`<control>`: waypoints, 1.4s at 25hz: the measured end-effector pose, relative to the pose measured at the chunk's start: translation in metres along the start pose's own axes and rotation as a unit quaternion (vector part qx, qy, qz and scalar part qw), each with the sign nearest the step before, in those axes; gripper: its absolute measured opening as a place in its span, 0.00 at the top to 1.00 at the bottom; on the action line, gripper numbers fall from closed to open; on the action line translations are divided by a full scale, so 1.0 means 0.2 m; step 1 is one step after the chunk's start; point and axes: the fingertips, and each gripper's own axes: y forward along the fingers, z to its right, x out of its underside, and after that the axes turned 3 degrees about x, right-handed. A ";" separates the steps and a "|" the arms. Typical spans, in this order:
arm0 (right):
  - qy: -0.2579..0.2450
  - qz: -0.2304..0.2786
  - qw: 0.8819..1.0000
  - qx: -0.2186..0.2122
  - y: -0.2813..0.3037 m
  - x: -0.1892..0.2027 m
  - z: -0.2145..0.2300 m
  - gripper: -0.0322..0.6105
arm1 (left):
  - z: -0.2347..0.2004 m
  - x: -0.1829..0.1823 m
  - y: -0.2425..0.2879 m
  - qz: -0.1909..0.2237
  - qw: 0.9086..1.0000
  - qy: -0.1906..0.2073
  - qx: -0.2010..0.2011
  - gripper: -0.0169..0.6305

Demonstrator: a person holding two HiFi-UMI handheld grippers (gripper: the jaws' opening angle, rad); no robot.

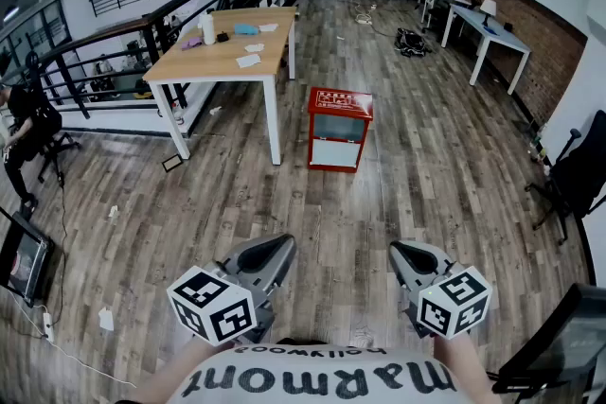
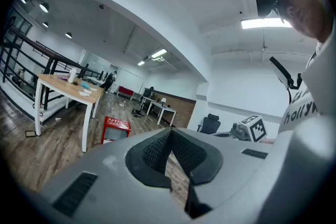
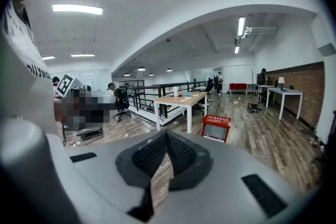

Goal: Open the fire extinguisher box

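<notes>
The fire extinguisher box (image 1: 338,129) is a red cabinet with a pale glass front, standing shut on the wood floor right of a table. It shows small in the left gripper view (image 2: 115,129) and in the right gripper view (image 3: 216,127). My left gripper (image 1: 268,253) is held low in front of me, far from the box, shut with nothing between its jaws. My right gripper (image 1: 409,256) hangs beside it, also shut and empty. Both point roughly toward the box.
A wooden table (image 1: 222,55) with white legs, papers and a bottle stands left of the box. Black railings (image 1: 114,33) run along the left. White desks (image 1: 483,28) line the brick wall at right. Office chairs (image 1: 573,175) stand nearby. People are at the far end and at left.
</notes>
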 end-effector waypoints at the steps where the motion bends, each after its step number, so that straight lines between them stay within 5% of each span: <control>1: -0.001 0.001 1.000 0.001 -0.01 0.00 0.00 0.94 | 0.01 0.00 0.00 0.000 1.000 0.001 0.000 0.96; 17: -0.008 0.007 1.000 -0.007 -0.17 0.07 0.13 0.94 | 0.16 0.07 0.08 0.015 1.000 -0.003 -0.013 0.96; 26: 0.011 0.037 0.999 -0.027 -0.30 0.16 0.31 0.94 | 0.17 0.25 0.06 -0.030 0.993 0.102 -0.050 0.96; 31: 0.022 0.030 0.999 -0.004 -0.36 0.24 0.43 0.94 | 0.08 0.27 -0.06 -0.056 0.995 0.062 -0.059 0.96; 35: 0.083 0.055 0.995 0.006 -0.35 0.27 0.54 0.94 | -0.03 0.14 0.02 0.005 0.998 0.006 -0.066 0.96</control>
